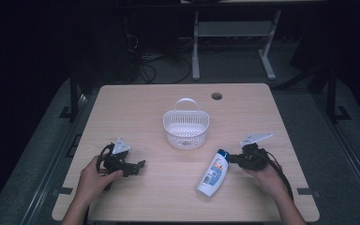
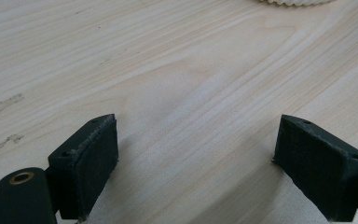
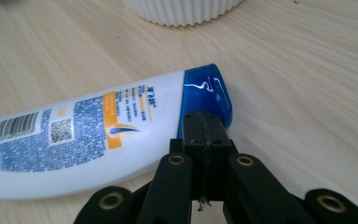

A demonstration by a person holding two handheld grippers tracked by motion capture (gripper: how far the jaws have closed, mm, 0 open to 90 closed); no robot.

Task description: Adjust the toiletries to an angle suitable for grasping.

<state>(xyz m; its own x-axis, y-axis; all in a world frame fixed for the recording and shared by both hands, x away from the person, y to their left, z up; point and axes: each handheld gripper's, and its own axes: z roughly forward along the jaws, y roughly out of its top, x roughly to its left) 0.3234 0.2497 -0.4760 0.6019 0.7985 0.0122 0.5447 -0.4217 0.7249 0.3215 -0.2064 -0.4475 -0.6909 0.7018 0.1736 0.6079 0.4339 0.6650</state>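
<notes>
While the left gripper [image 1: 138, 166] rests on the near left part of the desk [image 1: 136, 103] with its jaws spread wide and nothing between them, the right gripper [image 1: 232, 158] sits at the near right with its jaws pressed flat together, grasping nothing. A white shampoo bottle [image 1: 212, 174] lies on its side on the desk, its blue cap [image 1: 223, 153] pointing toward the far side and slightly right. In the right gripper view the clenched tips [image 3: 207, 135] are at the blue cap [image 3: 207, 91] of the bottle [image 3: 74, 140]; whether they actually touch it or stop just short is hard to tell from this angle. The label with its barcode and orange band faces up. A white slotted basket [image 1: 186, 126] with a handle stands upright near the middle of the desk, just beyond the bottle and apart from it. In the left gripper view the two black pads [image 2: 95, 158] frame bare wood grain, with the basket's ribbed rim [image 2: 291, 2] at the top edge.
</notes>
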